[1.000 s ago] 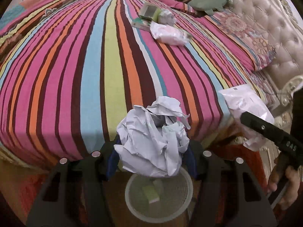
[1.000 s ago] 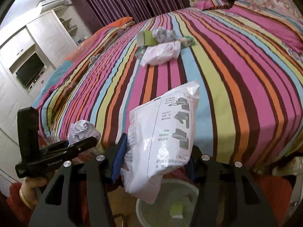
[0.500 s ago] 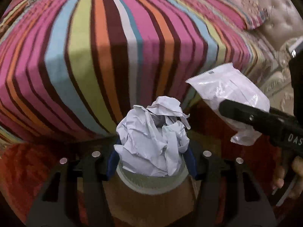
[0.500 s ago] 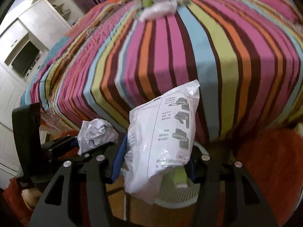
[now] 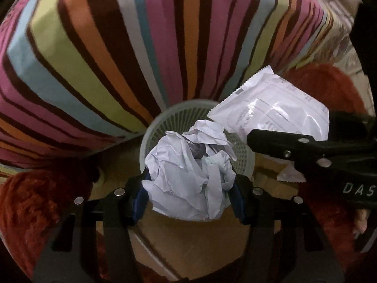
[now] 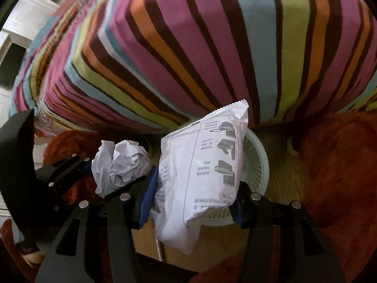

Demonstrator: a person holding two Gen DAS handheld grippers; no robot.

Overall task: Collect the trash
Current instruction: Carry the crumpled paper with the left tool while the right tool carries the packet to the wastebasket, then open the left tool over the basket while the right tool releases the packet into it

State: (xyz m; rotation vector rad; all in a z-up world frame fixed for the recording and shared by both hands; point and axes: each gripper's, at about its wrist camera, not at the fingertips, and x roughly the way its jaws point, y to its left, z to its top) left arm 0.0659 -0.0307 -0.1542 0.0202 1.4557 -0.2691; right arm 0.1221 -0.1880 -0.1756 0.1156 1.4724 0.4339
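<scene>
My left gripper clamps a crumpled paper ball above the white mesh wastebasket; my right gripper pinches a white plastic packet beside it, below the striped bedspread.

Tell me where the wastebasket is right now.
The white mesh wastebasket stands on the wooden floor at the foot of the striped bed, directly beyond the crumpled paper; in the right wrist view it sits behind the white plastic packet.

i'm in a home bedroom: a bed under a striped cover, shaggy red rug, wooden floor, white cupboards behind.
</scene>
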